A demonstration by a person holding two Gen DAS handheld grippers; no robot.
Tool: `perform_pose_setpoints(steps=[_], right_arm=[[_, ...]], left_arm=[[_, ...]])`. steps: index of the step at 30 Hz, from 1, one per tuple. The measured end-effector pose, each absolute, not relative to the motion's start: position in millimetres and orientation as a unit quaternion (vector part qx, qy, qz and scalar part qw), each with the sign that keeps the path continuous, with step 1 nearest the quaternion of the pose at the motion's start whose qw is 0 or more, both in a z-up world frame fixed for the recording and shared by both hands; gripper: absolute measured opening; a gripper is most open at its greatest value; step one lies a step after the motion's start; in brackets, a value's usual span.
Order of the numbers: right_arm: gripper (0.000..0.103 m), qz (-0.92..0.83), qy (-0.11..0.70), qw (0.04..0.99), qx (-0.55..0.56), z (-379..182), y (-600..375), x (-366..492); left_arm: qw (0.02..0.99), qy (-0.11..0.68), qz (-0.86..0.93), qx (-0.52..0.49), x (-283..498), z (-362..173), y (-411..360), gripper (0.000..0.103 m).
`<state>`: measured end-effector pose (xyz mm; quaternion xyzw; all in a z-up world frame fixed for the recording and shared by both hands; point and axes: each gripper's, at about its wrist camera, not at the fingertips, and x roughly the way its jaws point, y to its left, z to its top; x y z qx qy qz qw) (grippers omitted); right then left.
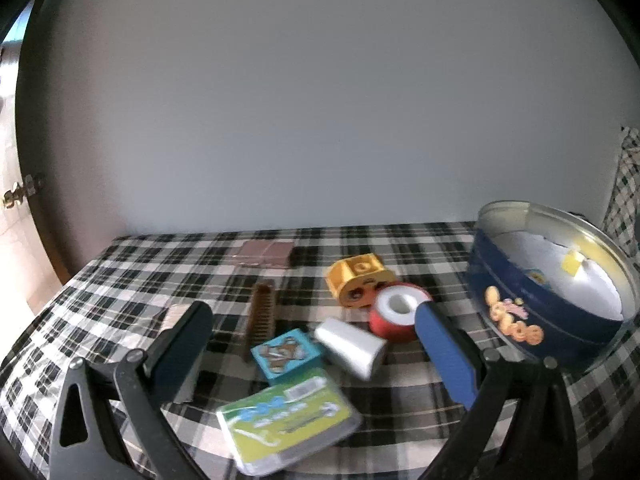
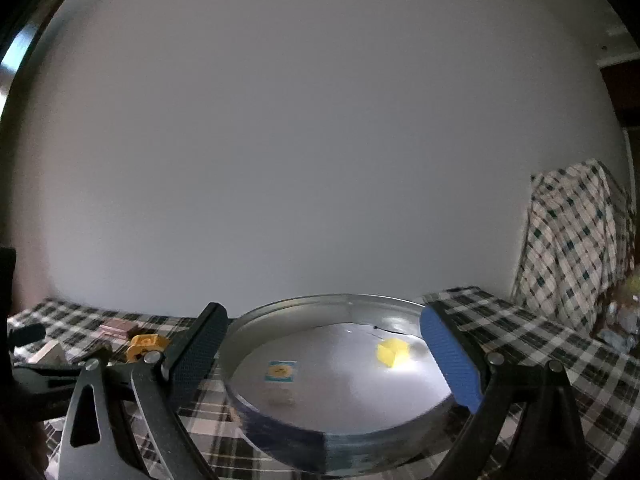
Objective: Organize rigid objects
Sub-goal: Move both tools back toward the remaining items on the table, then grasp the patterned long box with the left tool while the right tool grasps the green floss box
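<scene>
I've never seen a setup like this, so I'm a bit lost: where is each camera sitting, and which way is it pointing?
Left wrist view: rides on the left claw, looking forward and down over the plaid table at scattered small items; its two open fingers frame the shot.
Right wrist view: rides on the right claw, facing the round tin below; its two open fingers show, nothing held.
Shared: both see the round tin, the yellow piece inside it, and the yellow-orange toy on the cloth.
</scene>
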<state>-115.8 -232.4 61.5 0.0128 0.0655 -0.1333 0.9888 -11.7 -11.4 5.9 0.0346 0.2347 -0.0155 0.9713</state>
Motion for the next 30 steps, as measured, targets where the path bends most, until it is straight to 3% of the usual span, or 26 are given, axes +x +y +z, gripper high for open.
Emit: perform_pose_setpoints(steps=[15,23,30], right_arm=[[0.099,-0.020,0.172,0.985,0.008,45.0,-171.4,-81.4],[0.099,0.102,0.294,0.950,0.026,23.1,-125.3,-56.3],[0.099,0.157,0.344,0.925,-0.025,9.5,-79.9,-43.0]], left_arm=[[0.961,0.273,0.024,0.023,7.4,-2.2,62.9,0.102],[0.939,0.342,0.039,0.009,33.2,-17.8,99.7,0.102],[0.919,0.393,0.019,0.001,50.3,-32.8,110.8,0.102]])
